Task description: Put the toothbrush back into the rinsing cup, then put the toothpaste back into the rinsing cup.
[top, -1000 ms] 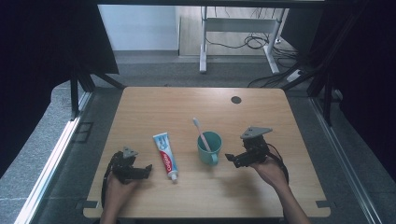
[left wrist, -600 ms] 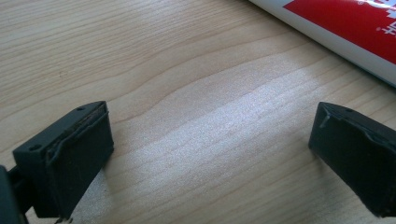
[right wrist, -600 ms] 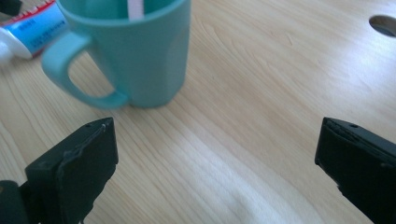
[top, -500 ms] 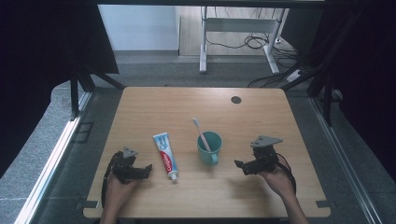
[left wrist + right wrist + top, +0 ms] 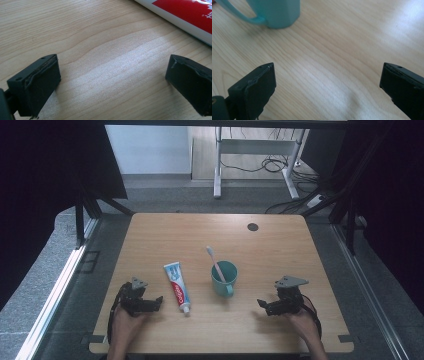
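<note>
A teal mug (image 5: 224, 278) stands near the middle of the wooden table (image 5: 280, 250), with a pink-and-white toothbrush (image 5: 215, 260) leaning out of it. A red, white and blue toothpaste tube (image 5: 177, 287) lies flat to the mug's left. My left gripper (image 5: 155, 302) rests low on the table left of the tube, jaws wide apart with bare wood between them; the tube (image 5: 185, 15) crosses the top right of the left gripper view. My right gripper (image 5: 263, 305) sits low at the front right, open and holding nothing, with the mug (image 5: 275, 12) ahead of it.
A small dark round disc (image 5: 252, 226) is set in the table near its far edge. Beyond the table stand a white metal frame (image 5: 260, 150) and loose cables (image 5: 270, 167) on the floor. Dark curtains hang at both sides.
My right gripper has dropped from beside the mug toward the table's front right and now rests low on the wood. The left gripper has stayed put.
</note>
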Tool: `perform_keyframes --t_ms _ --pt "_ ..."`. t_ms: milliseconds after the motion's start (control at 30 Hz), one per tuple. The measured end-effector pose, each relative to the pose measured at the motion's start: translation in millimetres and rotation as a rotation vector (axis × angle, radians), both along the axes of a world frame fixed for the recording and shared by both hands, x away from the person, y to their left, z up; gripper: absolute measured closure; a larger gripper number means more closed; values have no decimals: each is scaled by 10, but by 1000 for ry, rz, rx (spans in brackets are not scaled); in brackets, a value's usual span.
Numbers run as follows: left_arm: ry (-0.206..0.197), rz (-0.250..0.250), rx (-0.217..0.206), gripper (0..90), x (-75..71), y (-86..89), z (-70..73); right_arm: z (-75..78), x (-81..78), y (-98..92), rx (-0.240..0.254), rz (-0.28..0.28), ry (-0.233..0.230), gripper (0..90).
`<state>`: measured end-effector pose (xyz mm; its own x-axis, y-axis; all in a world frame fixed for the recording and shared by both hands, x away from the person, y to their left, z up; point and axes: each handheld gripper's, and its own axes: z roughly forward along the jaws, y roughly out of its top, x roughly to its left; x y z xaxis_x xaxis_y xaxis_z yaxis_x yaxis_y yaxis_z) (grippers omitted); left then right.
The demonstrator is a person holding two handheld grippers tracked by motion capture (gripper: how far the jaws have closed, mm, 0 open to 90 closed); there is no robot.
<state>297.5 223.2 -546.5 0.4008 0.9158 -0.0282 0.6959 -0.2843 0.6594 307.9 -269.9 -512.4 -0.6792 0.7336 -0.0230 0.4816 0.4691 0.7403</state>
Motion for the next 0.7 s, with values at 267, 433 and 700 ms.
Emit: perform_keyframes --t_ms 267,433,700 --pt "-1 2 1 0 -1 -1 0 -172 -33 -42 -20 -2 20 7" --pt "1 1 1 4 -7 -6 9 -286 -41 -48 -43 1 36 1" --pt "2 8 -16 35 -10 20 129 -308 -38 -79 -17 -12 56 16"
